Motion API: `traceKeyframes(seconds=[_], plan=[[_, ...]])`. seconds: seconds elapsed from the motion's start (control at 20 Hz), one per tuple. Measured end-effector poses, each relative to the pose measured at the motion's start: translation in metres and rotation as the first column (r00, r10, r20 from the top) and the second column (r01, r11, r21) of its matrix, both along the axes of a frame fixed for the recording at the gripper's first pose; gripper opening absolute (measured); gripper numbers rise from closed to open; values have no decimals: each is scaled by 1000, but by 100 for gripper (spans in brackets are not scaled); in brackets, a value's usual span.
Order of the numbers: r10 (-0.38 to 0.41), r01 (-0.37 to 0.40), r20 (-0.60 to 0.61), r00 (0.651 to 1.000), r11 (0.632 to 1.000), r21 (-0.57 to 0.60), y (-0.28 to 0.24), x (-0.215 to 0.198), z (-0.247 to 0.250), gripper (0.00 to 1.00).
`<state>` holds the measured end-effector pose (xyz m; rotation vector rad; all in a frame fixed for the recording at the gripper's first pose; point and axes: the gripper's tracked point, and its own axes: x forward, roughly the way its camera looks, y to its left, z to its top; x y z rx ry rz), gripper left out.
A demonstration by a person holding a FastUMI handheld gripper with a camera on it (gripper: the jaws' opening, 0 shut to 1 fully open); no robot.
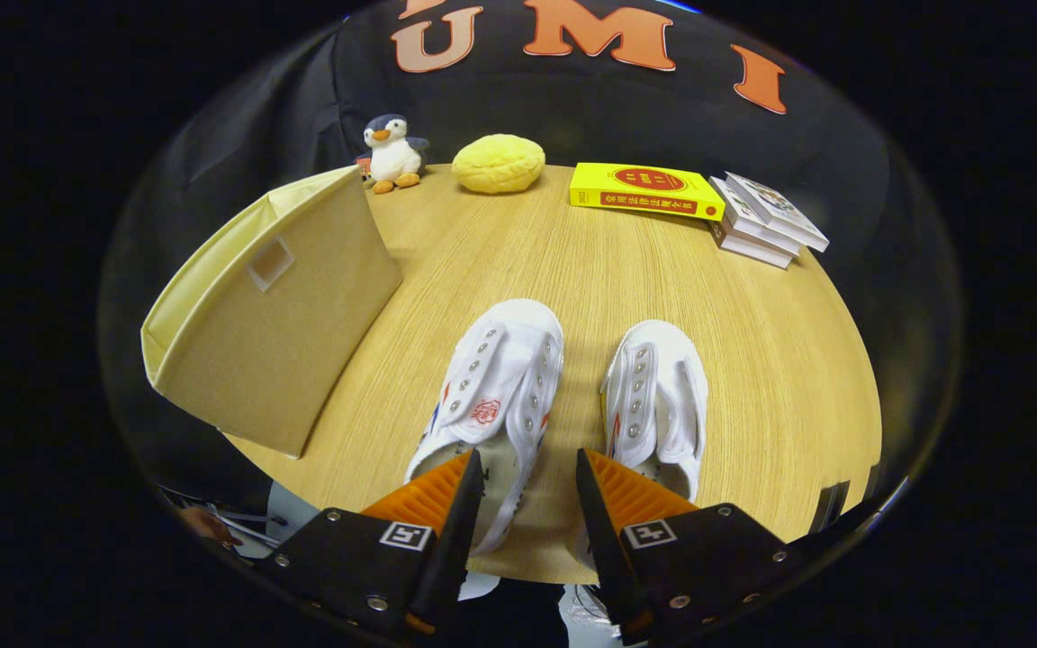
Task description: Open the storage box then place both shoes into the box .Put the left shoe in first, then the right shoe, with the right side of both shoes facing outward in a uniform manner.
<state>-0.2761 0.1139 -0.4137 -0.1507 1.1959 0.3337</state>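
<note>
Open, empty gripper (529, 490) hovers over two shoes at the desk's (752, 360) near edge. Grip the left shoe (493, 387) firmly by its heel; box (275, 315) sits left.

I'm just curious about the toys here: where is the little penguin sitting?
In the gripper view, the penguin stands at the table's far edge, between the storage box and a yellow cushion, far beyond the open gripper.

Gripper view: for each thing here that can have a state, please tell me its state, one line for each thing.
hand-held gripper: open, above the shoes' heel ends, holding nothing.
left shoe: upright on the table, toe pointing away.
right shoe: upright, beside the left shoe, apart from it.
storage box: standing on the table, tilted look, nothing visible inside.
yellow book: closed, lying flat.
stack of books: closed, piled.
</note>
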Motion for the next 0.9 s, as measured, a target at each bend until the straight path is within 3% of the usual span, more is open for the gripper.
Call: traceKeyframes(seconds=[0.3, 0.5, 0.65, 0.8, 0.9], plan=[[-76, 72, 57, 995, 995, 65, 11, 23, -32, 27], [-58, 58, 83, 995, 998, 3, 12, 29, -48, 20], [-120, 119, 71, 990, 993, 13, 13, 32, -50, 17], [-214, 213, 13, 977, 975, 68, 13, 34, -49, 5], [-250, 251, -18, 968, 963, 96, 16, 39, -43, 3]])
